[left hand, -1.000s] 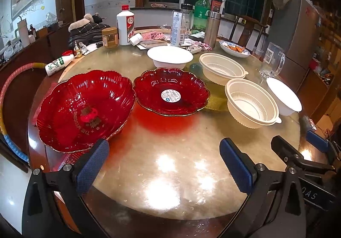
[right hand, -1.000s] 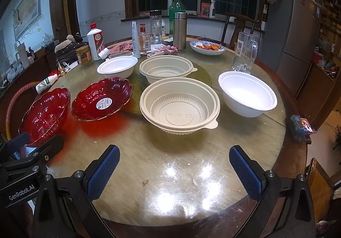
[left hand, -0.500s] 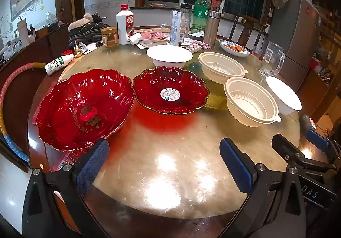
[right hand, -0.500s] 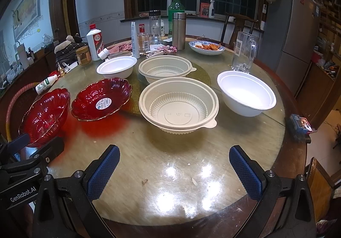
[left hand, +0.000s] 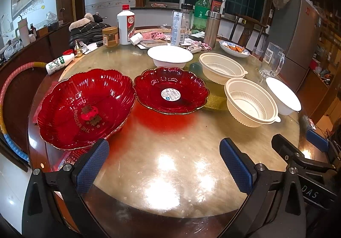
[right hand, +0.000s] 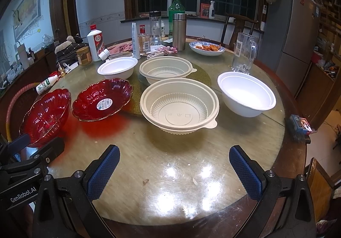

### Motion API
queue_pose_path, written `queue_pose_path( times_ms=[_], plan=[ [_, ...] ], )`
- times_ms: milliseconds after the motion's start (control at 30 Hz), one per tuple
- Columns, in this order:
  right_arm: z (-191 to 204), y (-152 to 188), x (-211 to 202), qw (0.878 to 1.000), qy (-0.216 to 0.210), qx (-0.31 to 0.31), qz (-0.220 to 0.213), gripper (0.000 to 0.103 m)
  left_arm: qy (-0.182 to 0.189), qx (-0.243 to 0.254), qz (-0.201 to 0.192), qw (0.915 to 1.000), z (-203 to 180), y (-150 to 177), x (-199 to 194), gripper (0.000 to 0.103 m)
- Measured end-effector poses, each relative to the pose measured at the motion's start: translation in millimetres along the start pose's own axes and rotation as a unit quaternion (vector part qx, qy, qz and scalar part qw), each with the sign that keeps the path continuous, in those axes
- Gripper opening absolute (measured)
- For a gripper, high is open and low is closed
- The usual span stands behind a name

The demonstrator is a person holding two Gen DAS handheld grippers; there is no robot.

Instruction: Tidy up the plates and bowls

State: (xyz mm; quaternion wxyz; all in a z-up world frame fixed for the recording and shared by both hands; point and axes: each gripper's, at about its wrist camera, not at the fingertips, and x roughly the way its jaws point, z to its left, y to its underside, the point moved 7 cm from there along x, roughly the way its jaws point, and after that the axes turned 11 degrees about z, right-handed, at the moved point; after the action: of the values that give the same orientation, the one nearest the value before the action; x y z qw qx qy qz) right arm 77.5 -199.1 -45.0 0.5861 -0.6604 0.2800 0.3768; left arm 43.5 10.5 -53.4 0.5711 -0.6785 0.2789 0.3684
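On a round table [left hand: 170, 144] stand a large red glass dish [left hand: 85, 108], a smaller red dish [left hand: 170, 91] with a sticker, two cream plastic bowls [left hand: 251, 101] [left hand: 221, 67] and two white bowls [left hand: 169, 56] [left hand: 283, 95]. In the right wrist view the near cream bowl [right hand: 179, 106] is straight ahead, with a white bowl [right hand: 246, 93] to its right. My left gripper [left hand: 164, 165] is open and empty near the table's front edge, just right of the large red dish. My right gripper [right hand: 174, 172] is open and empty, short of the near cream bowl.
Bottles, a jar, a steel flask [right hand: 179, 31], a glass pitcher [right hand: 244, 52] and a plate of food [right hand: 206, 48] crowd the table's far side. A small box [right hand: 299, 124] lies at the right edge. A fridge [right hand: 292, 35] stands at the right.
Both grippers have edged slightly forward and up over the table. Nothing on the table has moved.
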Motion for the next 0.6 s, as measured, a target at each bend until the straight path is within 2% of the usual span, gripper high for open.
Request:
queue_pose_path(
  times_ms=[600],
  plan=[
    [4.6, -1.6, -1.1, 1.0, -0.006, -0.001, -0.001, 0.103, -0.005, -0.002, 0.001, 1.0, 3.7, 2.0, -2.0, 0.103]
  ],
)
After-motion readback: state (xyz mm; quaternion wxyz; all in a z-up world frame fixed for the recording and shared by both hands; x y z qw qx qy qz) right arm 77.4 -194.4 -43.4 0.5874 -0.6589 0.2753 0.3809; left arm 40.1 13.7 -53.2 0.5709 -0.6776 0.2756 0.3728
